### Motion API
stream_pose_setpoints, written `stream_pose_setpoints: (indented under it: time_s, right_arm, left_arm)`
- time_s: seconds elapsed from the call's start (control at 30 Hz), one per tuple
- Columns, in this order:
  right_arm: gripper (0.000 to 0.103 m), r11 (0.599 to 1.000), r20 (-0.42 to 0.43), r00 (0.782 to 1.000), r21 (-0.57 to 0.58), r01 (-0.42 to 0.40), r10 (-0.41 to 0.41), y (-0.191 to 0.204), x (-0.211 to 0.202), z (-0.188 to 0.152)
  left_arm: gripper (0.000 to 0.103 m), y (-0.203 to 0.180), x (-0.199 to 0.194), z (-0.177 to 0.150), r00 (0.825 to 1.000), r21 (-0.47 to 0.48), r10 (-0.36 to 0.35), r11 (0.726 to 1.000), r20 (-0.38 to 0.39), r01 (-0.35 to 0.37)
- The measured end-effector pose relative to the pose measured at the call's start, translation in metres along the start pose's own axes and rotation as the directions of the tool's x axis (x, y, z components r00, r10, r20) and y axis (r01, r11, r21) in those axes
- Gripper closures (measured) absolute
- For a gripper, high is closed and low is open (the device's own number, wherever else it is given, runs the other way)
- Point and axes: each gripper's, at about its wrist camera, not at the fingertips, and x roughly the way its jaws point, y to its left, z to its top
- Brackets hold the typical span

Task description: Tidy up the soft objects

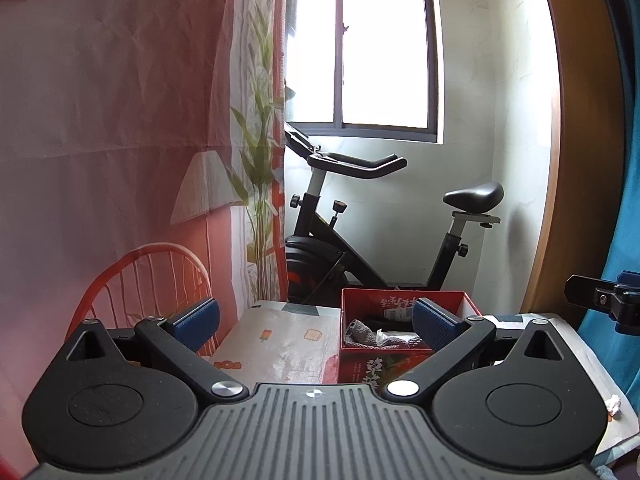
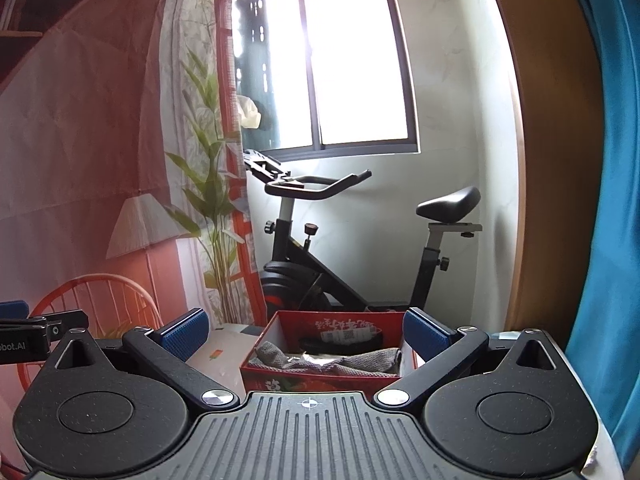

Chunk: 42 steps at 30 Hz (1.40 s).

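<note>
A red cardboard box point(image 1: 400, 300) stands on the table point(image 1: 280, 340) ahead of both grippers. Grey knitted cloth point(image 1: 368, 338) and a dark item lie inside it. In the right wrist view the same red box point(image 2: 320, 378) holds the grey cloth point(image 2: 340, 362) and a black item behind it. My left gripper point(image 1: 316, 324) is open and empty, raised above the table with its right pad in front of the box. My right gripper point(image 2: 306, 336) is open too, with nothing between its blue pads point(image 2: 426, 336), and the box shows through the gap.
A black exercise bike point(image 1: 360, 240) stands behind the table under a window point(image 1: 360, 40). A printed curtain point(image 1: 120, 140) hangs on the left, a blue curtain point(image 2: 612, 200) on the right. A white scrap point(image 1: 613, 404) lies near the table's right edge.
</note>
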Motion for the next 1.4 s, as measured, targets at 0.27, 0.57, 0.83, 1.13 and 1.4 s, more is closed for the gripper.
stream_pose_setpoints:
  time_s: [0.27, 0.57, 0.83, 1.13, 1.4]
  right_arm:
    - [0.0, 1.0, 0.005, 1.0, -0.004, -0.009, 0.009, 0.001, -0.002, -0.001]
    - [0.0, 1.0, 0.018, 1.0, -0.005, -0.002, 0.002, 0.0, -0.006, -0.003]
    - [0.0, 1.0, 0.039, 0.999, -0.016, 0.007, -0.006, 0.002, -0.008, -0.004]
    - [0.0, 1.0, 0.044, 0.999, -0.014, 0.011, -0.01, 0.002, -0.01, -0.005]
    - [0.0, 1.0, 0.045, 0.999, -0.012, 0.013, -0.012, 0.003, -0.01, -0.005]
  left_arm:
    - [0.0, -0.003, -0.005, -0.001, 1.0, 0.005, 0.016, 1.0, 0.014, -0.016]
    - [0.0, -0.005, -0.007, -0.002, 1.0, 0.013, 0.013, 1.0, 0.024, -0.013]
    - [0.0, -0.002, -0.012, -0.002, 0.999, 0.01, 0.002, 1.0, 0.037, -0.002]
    - [0.0, 0.003, -0.011, -0.002, 0.999, 0.012, -0.012, 1.0, 0.046, 0.012]
    - [0.0, 0.003, -0.011, -0.001, 0.998, 0.02, -0.011, 1.0, 0.056, 0.01]
